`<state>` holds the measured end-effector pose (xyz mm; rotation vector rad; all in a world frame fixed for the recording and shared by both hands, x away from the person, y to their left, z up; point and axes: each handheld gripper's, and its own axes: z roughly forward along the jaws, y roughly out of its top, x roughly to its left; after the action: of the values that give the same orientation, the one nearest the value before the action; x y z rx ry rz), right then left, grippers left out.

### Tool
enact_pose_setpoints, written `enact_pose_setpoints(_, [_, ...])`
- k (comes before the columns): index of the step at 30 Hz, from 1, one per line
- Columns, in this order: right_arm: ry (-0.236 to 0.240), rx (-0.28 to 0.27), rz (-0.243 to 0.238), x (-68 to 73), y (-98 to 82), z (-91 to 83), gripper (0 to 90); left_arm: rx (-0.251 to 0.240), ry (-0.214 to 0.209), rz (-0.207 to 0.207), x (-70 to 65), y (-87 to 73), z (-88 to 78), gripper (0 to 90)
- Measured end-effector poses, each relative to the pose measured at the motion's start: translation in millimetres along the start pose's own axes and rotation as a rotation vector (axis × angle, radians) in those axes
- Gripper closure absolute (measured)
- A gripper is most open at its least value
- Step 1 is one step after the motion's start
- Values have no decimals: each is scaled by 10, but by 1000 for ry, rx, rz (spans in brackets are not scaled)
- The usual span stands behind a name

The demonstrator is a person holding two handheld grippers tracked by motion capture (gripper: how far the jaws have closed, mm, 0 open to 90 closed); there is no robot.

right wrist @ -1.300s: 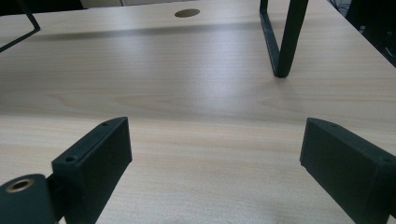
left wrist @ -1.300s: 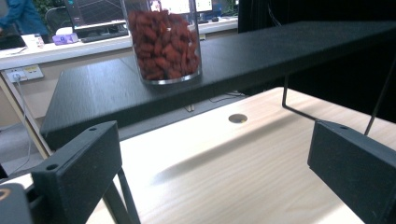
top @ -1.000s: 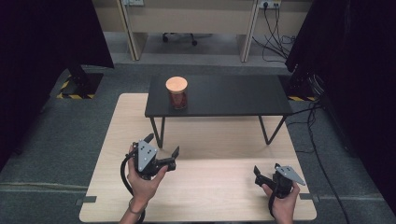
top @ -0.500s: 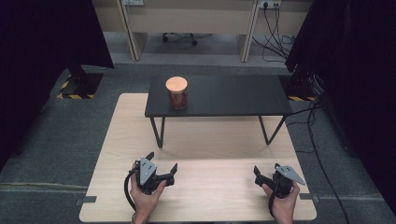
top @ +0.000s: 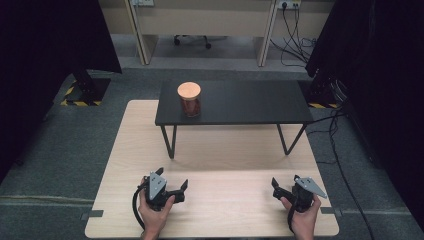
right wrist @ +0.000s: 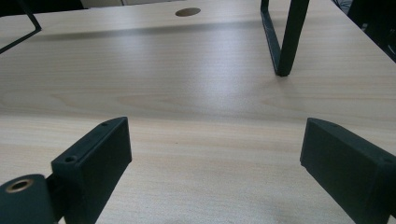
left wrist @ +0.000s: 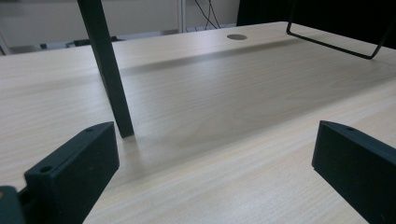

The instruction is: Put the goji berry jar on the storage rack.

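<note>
Overhead, a person sits at a pale wooden table (top: 215, 150) with a two-jaw gripper in each hand, both resting low near the table's near edge. A small black side table (top: 240, 102) on thin metal legs stands on the far half of the wooden top. On its left end stands a jar (top: 189, 99), upright, with a round light-coloured lid and dark reddish contents; nothing touches it.

Both grippers are well apart from the jar, which lies ahead of them, farther away and higher up, on the raised black surface. The left gripper (top: 174, 186) sits almost straight below the jar in the high view, slightly to its left, so it looks the nearer of the two. The right gripper (top: 278, 187) is farther off, out toward the right side, and would have to cross over.

Each gripper's own camera shows its jaws spread wide with bare wood between them, holding nothing. The left gripper view looks past a black leg (left wrist: 106, 70) of the side table standing close in front; the right gripper view shows another leg (right wrist: 286, 37) farther ahead
</note>
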<state>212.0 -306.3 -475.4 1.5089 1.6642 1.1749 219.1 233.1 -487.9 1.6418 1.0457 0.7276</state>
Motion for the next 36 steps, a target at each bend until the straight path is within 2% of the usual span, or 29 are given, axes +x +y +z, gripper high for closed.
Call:
enact_pose_setpoints(9, [3, 2, 2, -8, 4, 2, 87, 36, -2, -1, -7, -25, 38, 5])
enact_pose_setpoints(17, [3, 2, 1, -9, 3, 1, 86, 44, -1, 5, -35, -15, 42, 14])
enact_pose_setpoints(24, [3, 2, 1, -7, 3, 2, 86, 43, -2, -23, -9, -18, 40, 16])
enact_pose_setpoints(36, [8, 3, 9, -22, 6, 1, 86, 41, -1, -16, -17, -22, 35, 16])
